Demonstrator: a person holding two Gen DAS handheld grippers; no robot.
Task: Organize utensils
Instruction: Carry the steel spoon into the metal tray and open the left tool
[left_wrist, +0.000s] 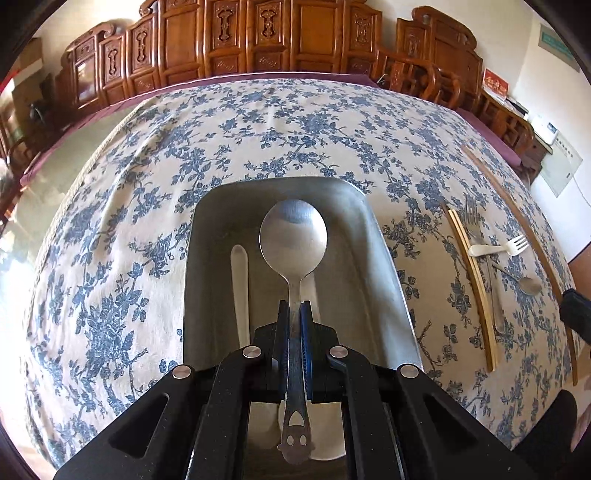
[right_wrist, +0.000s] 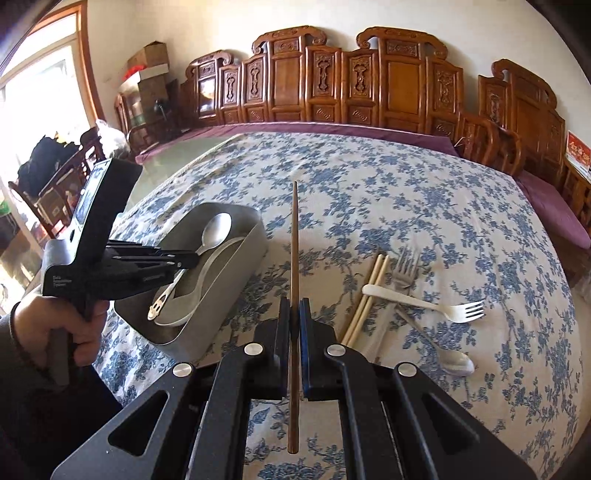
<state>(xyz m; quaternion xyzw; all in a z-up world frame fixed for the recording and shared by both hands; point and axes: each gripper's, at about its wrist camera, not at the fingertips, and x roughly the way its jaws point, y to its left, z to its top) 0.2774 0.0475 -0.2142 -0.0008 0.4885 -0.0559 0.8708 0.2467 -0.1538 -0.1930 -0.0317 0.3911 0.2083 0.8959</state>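
1. Your left tool (left_wrist: 295, 306) is clenched on the metal spoon (left_wrist: 293, 236) by its handle, bowl hanging over the grey tray (left_wrist: 380, 266).
2. Your right tool (right_wrist: 294, 306) is clenched on a dark chopstick (right_wrist: 294, 229), held above the desk (right_wrist: 406, 192).
3. White utensils in the tray are half hidden under your left tool.
4. Forks (right_wrist: 424, 302), pale chopsticks (right_wrist: 365, 299) and a second spoon (right_wrist: 454, 360) lie crossed near the desk's right edge; overlaps are hard to sort.
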